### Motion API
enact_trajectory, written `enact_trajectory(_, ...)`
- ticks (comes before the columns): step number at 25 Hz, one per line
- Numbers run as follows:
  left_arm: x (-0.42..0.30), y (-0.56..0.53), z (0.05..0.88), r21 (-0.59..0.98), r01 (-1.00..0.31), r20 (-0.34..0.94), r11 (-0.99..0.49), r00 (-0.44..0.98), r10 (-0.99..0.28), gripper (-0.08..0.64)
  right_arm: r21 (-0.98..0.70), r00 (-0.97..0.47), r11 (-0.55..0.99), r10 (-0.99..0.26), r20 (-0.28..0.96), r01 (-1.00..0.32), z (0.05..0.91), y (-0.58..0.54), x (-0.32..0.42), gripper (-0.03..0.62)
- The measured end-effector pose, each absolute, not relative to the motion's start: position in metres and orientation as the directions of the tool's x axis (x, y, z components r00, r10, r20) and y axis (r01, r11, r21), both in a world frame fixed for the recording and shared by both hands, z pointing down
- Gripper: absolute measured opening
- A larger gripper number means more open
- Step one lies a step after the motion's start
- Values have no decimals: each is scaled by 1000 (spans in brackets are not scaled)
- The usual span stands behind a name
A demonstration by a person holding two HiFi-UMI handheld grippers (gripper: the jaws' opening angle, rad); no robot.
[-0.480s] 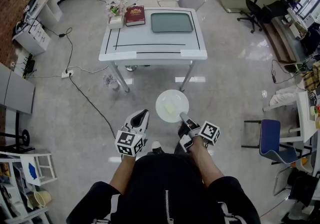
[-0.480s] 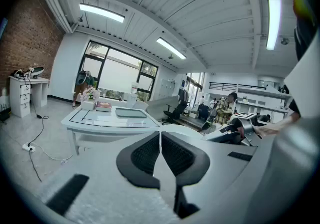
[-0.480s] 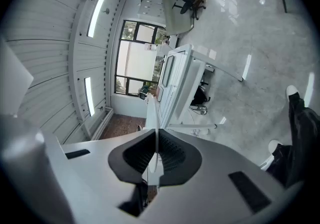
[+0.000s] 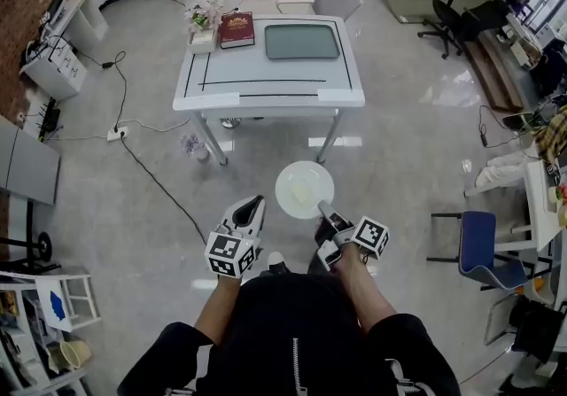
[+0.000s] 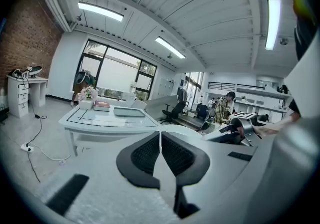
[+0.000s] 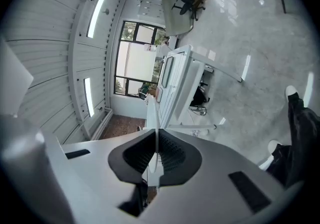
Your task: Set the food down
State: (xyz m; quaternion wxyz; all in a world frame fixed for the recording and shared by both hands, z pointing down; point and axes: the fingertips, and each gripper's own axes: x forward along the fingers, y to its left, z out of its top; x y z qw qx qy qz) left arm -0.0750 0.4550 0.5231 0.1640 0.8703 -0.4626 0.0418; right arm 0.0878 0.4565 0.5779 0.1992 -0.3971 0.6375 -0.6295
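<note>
While the plate (image 4: 304, 188) with its one pale piece of food (image 4: 303, 193) hangs in the air, pinched by its rim in the right gripper (image 4: 327, 220), nothing is set down yet. One table (image 4: 266, 89) stands well ahead, carrying one book (image 4: 237, 28) and one tray (image 4: 302, 41). The left gripper (image 4: 251, 206) is empty, its jaws pressed together.

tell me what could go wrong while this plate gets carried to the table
The right tool grips the white plate only by its near rim, so it may tip and the pale food could slide off.
The left tool is shut and empty, giving no support.
A black cable crosses the floor left of the white table; a foot could catch it.
</note>
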Motion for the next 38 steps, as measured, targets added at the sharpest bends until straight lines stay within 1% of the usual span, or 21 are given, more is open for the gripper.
enact_trajectory(3,-74,454,523,249,-817,224,-521,572,-789,15,-960,-584,-136,-770,258,-243,582,456,93,17)
enact_trajectory(6,-74,453,524,252,-813,225,-524,576,-786,15,-952,-577,-152,-765,284,-268,585,457,95,17)
enact_trajectory(8,-75,453,525,255,-812,224,-525,578,-785,15,-957,-584,-141,-766,268,-254,584,456,93,17)
enact_trajectory(17,-81,450,525,264,-807,237,-528,585,-775,15,-961,-588,-154,-764,264,-230,581,453,86,18)
enact_trajectory(26,-74,423,535,283,-801,263,-527,594,-761,15,-953,-588,-191,-752,297,-237,587,434,90,17)
enact_trajectory(29,-67,407,537,284,-800,275,-528,596,-755,15,-945,-589,-216,-741,323,-247,593,418,95,17)
enact_trajectory(33,-66,374,541,273,-805,295,-527,591,-751,15,-958,-611,-192,-739,284,-214,596,379,91,17)
enact_trajectory(38,-65,319,536,253,-821,297,-513,570,-766,15,-963,-633,-177,-726,268,-204,594,324,90,17)
